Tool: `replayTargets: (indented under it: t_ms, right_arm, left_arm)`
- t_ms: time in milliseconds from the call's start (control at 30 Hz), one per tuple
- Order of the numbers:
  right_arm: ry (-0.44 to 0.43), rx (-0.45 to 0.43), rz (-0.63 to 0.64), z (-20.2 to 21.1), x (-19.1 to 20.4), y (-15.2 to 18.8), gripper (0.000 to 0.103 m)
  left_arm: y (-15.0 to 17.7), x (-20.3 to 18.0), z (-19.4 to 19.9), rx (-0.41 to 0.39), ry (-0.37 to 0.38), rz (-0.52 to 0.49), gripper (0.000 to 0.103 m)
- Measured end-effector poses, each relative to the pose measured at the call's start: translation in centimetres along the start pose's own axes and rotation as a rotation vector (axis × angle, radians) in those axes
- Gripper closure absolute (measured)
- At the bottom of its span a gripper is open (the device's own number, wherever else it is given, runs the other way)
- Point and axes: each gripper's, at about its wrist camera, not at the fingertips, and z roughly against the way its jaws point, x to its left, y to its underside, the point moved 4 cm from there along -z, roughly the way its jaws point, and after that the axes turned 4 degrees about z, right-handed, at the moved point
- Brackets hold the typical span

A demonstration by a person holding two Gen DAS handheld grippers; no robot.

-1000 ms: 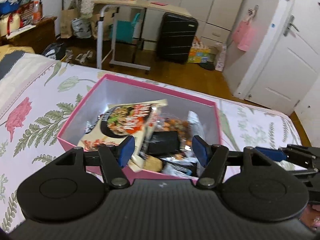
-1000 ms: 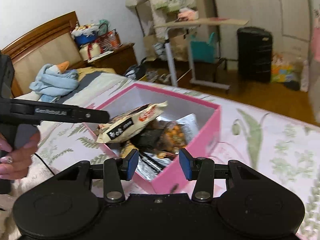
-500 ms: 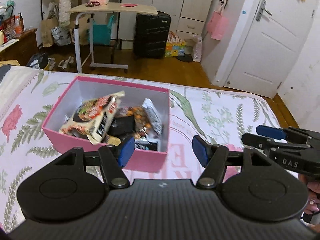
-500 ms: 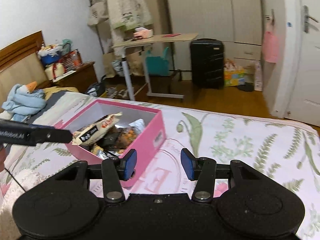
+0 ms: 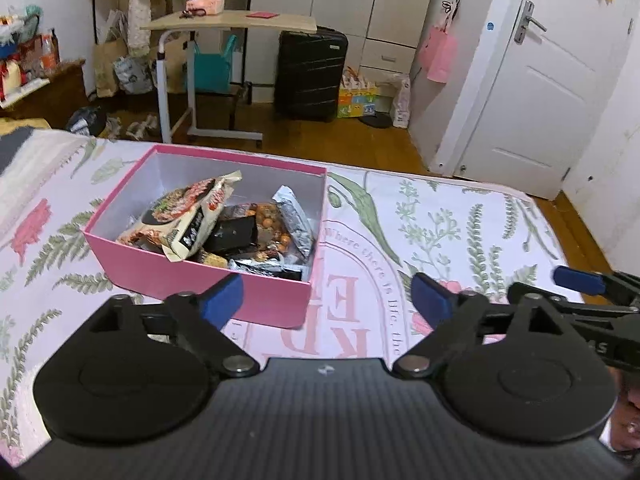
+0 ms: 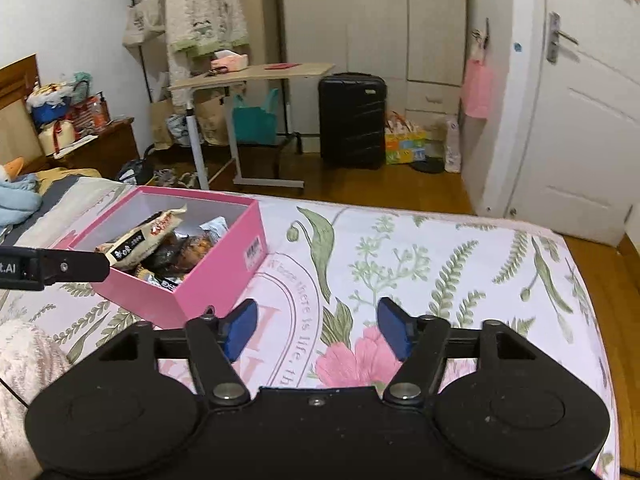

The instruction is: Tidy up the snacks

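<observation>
While hovering above the floral bedspread (image 5: 440, 216), left gripper (image 5: 326, 294) spread wide, blue pads (image 5: 224, 296) apart, nothing between them. Right gripper (image 6: 314, 330) likewise parted and empty, over a pink printed flower on the cover. Pink box (image 5: 200, 280) sitting open on the bedspread, ahead and to the left of both grippers, touching neither. Inside, heaped snacks: large noodle packet (image 5: 188, 216) tilted against the left side and topping the pile, black pouch (image 5: 234, 232) just beside it, clear bag of orange-brown nuts (image 5: 272, 226) near the middle, silver wrapper (image 5: 294, 216) leaning toward the right wall. Same box in the right wrist view (image 6: 216, 272), small label on its near side wall. Right gripper's fingers also visible at the right edge of the left wrist view; left gripper's finger poking in from the left of the right wrist view, tip close to the box's near corner. Beyond the bed: rolling side table (image 5: 236, 24), black suitcase (image 5: 312, 72), white door (image 5: 560, 92), wooden floor (image 5: 340, 136).
</observation>
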Motion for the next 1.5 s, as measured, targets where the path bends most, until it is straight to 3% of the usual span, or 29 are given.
replayTargets:
  t_ms: [133,233,367,800,1500]
  right_arm:
    - [0.015,0.005,-0.024,0.2,-0.2,0.6,0.010]
    - [0.069,0.009,-0.045,0.3,-0.4,0.9,0.006]
    - [0.125,0.040,-0.056,0.3,-0.6,1.1,0.006]
    - [0.144,-0.004,-0.046,3.0,0.0,1.3,0.006]
    - [0.166,-0.017,-0.065,2.2,-0.2,3.0,0.006]
  left_arm:
    - [0.2,-0.4,-0.3,-0.011,-0.042,-0.027,0.006]
    - [0.5,-0.6,-0.5,-0.009,-0.057,-0.056,0.006]
    - [1.0,-1.0,-0.4,-0.014,-0.071,-0.093,0.006]
    - [1.4,-1.6,0.3,-0.021,-0.061,-0.109,0.006]
    - [1.9,-1.3,0.3,-0.047,-0.094,-0.099,0.006]
